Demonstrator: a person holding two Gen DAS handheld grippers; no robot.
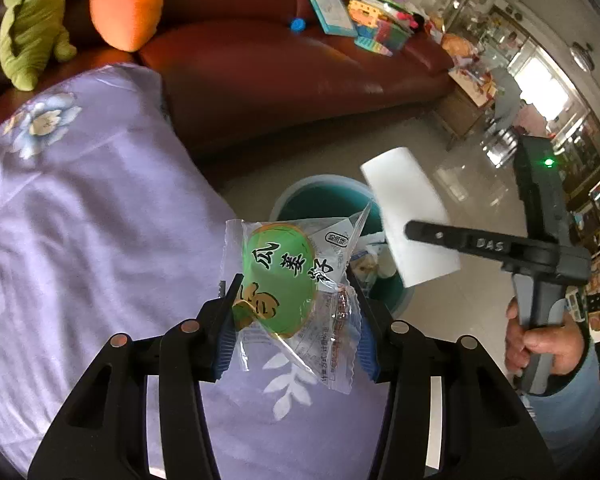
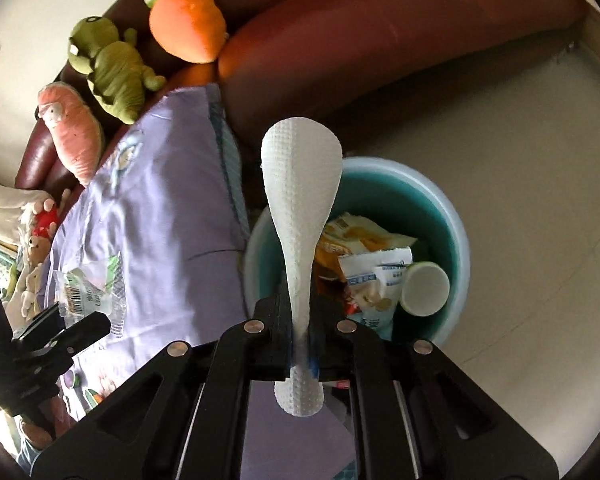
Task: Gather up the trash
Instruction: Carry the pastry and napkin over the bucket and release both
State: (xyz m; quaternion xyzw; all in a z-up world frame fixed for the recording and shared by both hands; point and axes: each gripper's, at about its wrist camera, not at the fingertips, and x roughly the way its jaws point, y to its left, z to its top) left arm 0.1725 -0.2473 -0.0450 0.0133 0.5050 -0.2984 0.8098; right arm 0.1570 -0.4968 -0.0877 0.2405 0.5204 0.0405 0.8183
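Note:
My left gripper (image 1: 296,320) is shut on a clear snack wrapper with a green label (image 1: 284,276), held over the purple cloth just short of the teal trash bin (image 1: 320,196). My right gripper (image 2: 300,340) is shut on a white embossed paper roll (image 2: 300,208), squeezed flat at the fingers, held above the bin's near rim (image 2: 456,240). The bin holds snack bags (image 2: 364,268) and a white cup (image 2: 424,288). In the left wrist view the paper roll (image 1: 410,212) and the right gripper (image 1: 416,230) are above the bin. The wrapper (image 2: 88,288) also shows in the right wrist view.
A purple flowered cloth (image 1: 80,220) covers the surface on the left. A dark red sofa (image 1: 280,76) stands behind with a plush carrot (image 1: 128,4), a green plush (image 1: 32,20), a pink plush (image 2: 68,128) and toys (image 1: 364,16). Glossy floor (image 2: 520,152) surrounds the bin.

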